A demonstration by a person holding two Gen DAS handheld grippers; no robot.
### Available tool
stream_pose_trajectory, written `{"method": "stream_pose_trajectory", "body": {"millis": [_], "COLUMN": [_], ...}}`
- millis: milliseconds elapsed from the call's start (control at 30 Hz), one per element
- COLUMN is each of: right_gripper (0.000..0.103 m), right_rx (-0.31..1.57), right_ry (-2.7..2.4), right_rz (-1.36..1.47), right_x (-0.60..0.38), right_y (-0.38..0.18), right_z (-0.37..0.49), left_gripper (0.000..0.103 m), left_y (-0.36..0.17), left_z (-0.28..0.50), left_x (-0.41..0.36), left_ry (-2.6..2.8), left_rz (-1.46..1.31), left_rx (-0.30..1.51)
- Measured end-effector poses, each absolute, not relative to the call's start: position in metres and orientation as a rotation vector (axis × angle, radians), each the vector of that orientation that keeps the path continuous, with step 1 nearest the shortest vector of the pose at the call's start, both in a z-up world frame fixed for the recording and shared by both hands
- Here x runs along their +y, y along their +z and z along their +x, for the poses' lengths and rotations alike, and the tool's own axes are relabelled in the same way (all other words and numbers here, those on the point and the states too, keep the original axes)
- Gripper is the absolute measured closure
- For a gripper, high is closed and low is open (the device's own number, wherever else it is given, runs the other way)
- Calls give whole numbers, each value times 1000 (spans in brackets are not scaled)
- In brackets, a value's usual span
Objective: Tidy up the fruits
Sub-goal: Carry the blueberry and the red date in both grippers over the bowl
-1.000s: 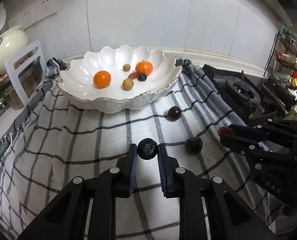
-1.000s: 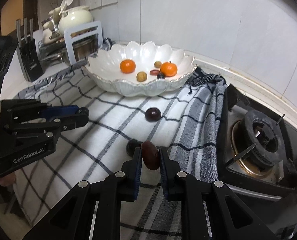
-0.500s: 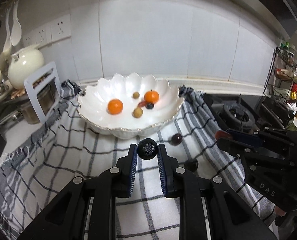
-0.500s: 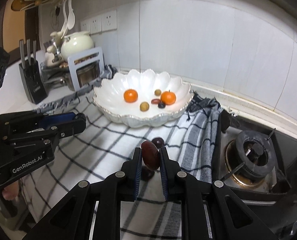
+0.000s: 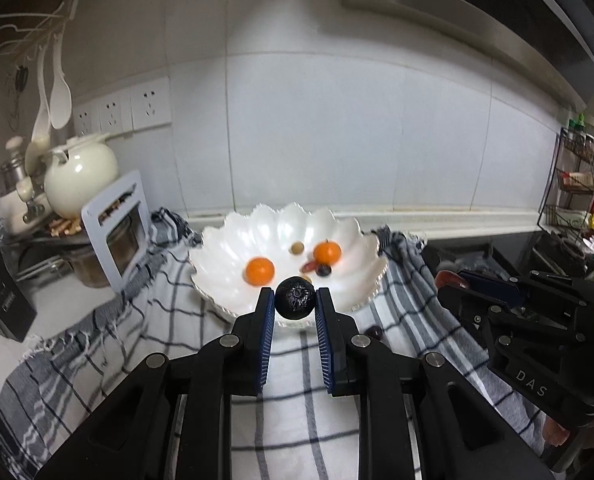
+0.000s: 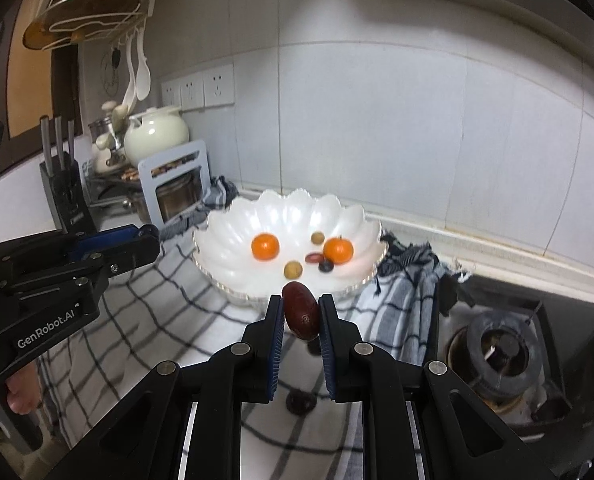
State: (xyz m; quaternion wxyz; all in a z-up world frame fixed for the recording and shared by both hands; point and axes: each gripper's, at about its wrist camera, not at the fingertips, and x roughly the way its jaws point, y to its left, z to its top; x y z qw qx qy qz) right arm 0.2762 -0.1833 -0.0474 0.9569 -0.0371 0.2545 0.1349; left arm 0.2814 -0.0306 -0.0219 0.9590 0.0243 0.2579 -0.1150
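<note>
My left gripper (image 5: 295, 300) is shut on a round black fruit (image 5: 295, 297), held in the air in front of the white scalloped bowl (image 5: 233, 240). In the right wrist view, my right gripper (image 6: 301, 310) is shut on an oblong dark red fruit (image 6: 301, 309). The bowl (image 6: 225, 240) holds two oranges (image 6: 265, 246), two small tan fruits (image 6: 293, 269), a red fruit and a dark berry (image 6: 326, 266). One dark fruit (image 6: 300, 402) lies on the checked cloth (image 6: 145, 320) below my right gripper; another dark fruit (image 5: 375, 331) shows beside my left gripper's right finger.
A gas stove (image 6: 497, 354) sits right of the cloth. At the left stand a knife block (image 6: 67, 196), a cream pot (image 6: 157, 134) and a white-framed container (image 6: 177, 192). A spice rack (image 5: 573, 196) is at the far right by the tiled wall.
Both grippers have risen with their fruits still held. The bowl and cloth have dropped lower in both views, and more of the wall shows.
</note>
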Motion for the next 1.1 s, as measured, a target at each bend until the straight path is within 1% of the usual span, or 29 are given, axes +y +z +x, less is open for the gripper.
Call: {"method": "stream_pose_trajectory", "body": {"millis": [300, 533, 767, 1100], "right_gripper": [84, 84, 84, 84], "right_rx": [465, 484, 549, 649], "right_ry": [269, 248, 236, 246], "right_rz": [-61, -57, -33, -23], "right_x": [-179, -176, -177, -171], "right_y": [-27, -30, -43, -60], "right_z": [303, 337, 373, 417], "left_gripper": [81, 81, 81, 81], "left_y": [-4, -4, -18, -55], "left_z": [304, 333, 367, 421], "left_x": [-22, -16, -16, -17], "left_ry": [-211, -192, -184, -190], "left_rz": [45, 42, 46, 34], "left_rx": [476, 494, 559, 717]}}
